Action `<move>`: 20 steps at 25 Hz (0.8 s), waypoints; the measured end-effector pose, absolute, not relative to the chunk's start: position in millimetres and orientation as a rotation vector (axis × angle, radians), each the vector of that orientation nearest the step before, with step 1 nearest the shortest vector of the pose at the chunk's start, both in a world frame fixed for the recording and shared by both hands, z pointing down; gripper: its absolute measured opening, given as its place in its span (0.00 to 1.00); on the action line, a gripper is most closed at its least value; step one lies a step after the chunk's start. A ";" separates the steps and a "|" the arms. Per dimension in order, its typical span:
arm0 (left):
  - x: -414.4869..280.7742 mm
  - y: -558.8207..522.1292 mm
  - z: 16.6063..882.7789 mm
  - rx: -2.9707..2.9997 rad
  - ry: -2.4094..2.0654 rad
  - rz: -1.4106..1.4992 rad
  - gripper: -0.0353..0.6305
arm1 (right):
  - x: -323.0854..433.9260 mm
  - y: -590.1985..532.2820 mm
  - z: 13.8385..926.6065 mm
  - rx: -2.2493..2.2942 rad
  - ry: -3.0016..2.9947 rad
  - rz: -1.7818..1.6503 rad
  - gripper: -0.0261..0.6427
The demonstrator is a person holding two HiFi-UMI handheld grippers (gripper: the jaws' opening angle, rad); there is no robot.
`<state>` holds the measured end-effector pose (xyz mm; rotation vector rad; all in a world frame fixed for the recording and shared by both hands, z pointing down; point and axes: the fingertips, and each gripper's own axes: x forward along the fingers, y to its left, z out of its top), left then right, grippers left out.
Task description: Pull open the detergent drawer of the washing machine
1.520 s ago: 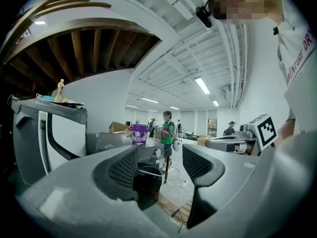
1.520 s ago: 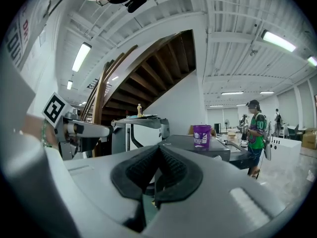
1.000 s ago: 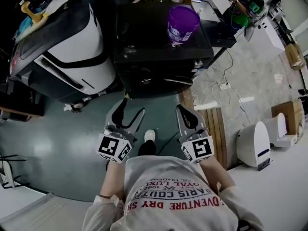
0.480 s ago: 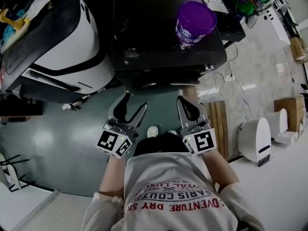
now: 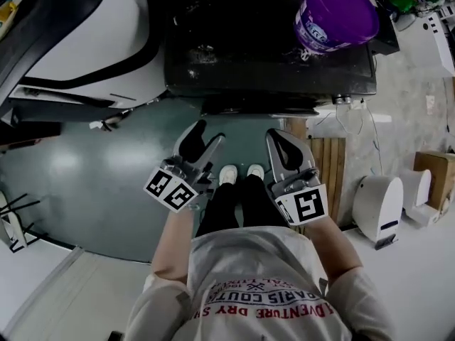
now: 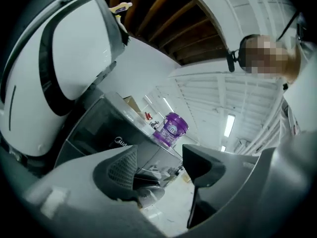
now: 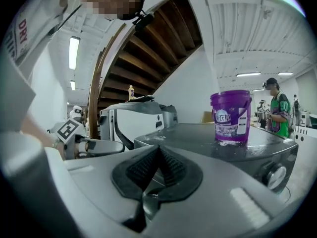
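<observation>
Washing machine (image 5: 249, 55) stood dark before me, purple bucket (image 5: 334, 13) at its top's right rear corner. Detergent drawer possibly in the shadowed front edge, indistinct. Left gripper (image 5: 205, 139) spread, empty. Right gripper (image 5: 283, 144) pressed together.

Bucket (image 5: 335, 13) atop washing machine (image 5: 242, 52)

Purple bucket (image 5: 335, 11) cropped at top edge, detergent drawer indiscernible
</observation>
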<state>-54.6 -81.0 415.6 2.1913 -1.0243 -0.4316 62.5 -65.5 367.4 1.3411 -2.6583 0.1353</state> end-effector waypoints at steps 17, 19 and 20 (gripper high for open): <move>-63.2 -151.9 508.7 1.747 -0.798 -0.999 0.51 | 39.5 -102.4 451.8 1.279 -2.680 0.217 0.04; -59.9 -156.7 509.2 1.803 -0.800 -0.965 0.53 | 39.1 -103.1 458.1 1.279 -2.663 0.228 0.04; -58.6 -159.4 507.1 1.828 -0.796 -0.960 0.53 | 38.7 -103.2 460.9 1.278 -2.656 0.232 0.04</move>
